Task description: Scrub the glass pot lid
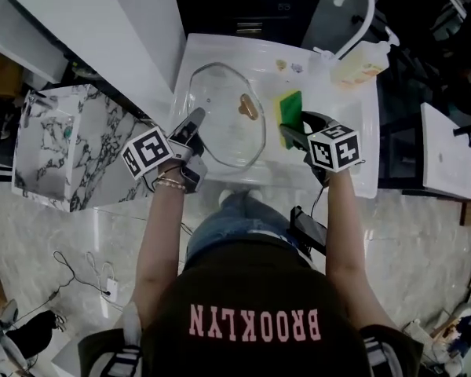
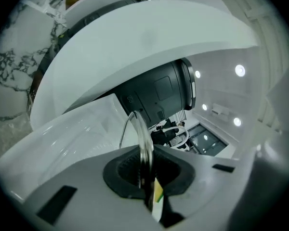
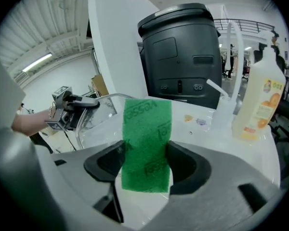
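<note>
Two grippers: both loaded, one on each side of the lid.
Sink (image 1: 353, 108): white basin in front of the person, seen in the head view.
Glass pot lid (image 1: 228, 128): clear, lying inside the sink left of its middle; brownish knob (image 1: 249, 106) near the lid's centre.
Left gripper (image 1: 195, 122): on the lid's rim at 8 o'clock.
Left jaw state: clenched on the lid; the left gripper view shows the glass edge (image 2: 143, 138) standing edge-on between the two dark pads (image 2: 123, 170).
Right gripper (image 1: 294, 132): at 3 o'clock from the lid, inside the sink.
Right jaw state: grasping the green sponge (image 1: 290, 110); the right gripper view shows the scouring face (image 3: 147, 138) upright between the jaws and sticking out past them.
Sponge to lid: just beside the lid's right rim; contact cannot be told.
Lid attitude: whether it lies flat or is raised at the gripped edge cannot be told.
Soap bottle (image 1: 359, 67): pale, with an orange label, at 2 o'clock from the lid on the sink's far right corner; also seen in the right gripper view (image 3: 260, 100).
Faucet (image 1: 361, 6): white arched spout at 1 o'clock, behind the bottle.
Marbled block (image 1: 63, 144): at 9 o'clock from the sink, well apart from it.
Dark bin (image 3: 180, 57): beyond the sink at 12 o'clock.
</note>
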A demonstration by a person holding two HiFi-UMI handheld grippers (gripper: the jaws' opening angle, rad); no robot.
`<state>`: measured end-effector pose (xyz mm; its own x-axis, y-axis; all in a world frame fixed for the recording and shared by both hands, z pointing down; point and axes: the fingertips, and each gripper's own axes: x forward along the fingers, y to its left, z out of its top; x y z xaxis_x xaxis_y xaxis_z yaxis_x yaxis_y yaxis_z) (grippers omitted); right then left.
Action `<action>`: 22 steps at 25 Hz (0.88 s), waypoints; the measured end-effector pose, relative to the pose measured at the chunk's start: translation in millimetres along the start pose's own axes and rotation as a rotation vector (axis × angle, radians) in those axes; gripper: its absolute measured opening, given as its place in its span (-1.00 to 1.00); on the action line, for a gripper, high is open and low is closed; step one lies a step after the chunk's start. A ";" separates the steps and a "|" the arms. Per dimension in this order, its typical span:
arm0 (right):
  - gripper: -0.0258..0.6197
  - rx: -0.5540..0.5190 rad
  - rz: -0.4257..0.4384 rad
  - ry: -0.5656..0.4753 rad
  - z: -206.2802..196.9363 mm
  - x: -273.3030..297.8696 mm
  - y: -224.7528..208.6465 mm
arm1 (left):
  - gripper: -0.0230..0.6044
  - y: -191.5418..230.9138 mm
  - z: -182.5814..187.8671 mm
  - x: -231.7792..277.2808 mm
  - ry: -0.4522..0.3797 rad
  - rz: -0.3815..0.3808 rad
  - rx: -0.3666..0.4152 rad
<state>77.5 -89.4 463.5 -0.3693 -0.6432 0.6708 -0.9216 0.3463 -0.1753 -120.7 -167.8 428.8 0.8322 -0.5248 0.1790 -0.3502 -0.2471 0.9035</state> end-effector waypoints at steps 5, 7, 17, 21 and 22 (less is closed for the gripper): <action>-0.11 -0.017 -0.050 0.016 -16.4 -8.4 -8.2 | -0.85 -27.0 -1.8 20.3 0.106 0.023 0.159; -0.11 0.023 -0.057 -0.001 -22.4 -14.8 -13.9 | -0.85 -37.4 -5.8 28.1 0.146 0.026 0.232; -0.11 0.212 -0.082 -0.130 -33.5 -61.8 -61.9 | -0.85 -67.3 -28.1 64.1 0.254 0.107 0.386; -0.11 0.242 -0.081 -0.142 -44.1 -75.2 -79.4 | -0.85 -86.3 -50.3 82.5 0.321 0.126 0.504; -0.11 0.252 -0.084 -0.151 -46.3 -78.7 -84.4 | -0.85 -91.0 -57.2 87.3 0.348 0.126 0.538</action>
<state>189.9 -36.4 458.8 -0.2872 -0.7630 0.5791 -0.9431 0.1196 -0.3101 8.4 -144.6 384.5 0.8294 -0.3048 0.4682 -0.5457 -0.6212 0.5624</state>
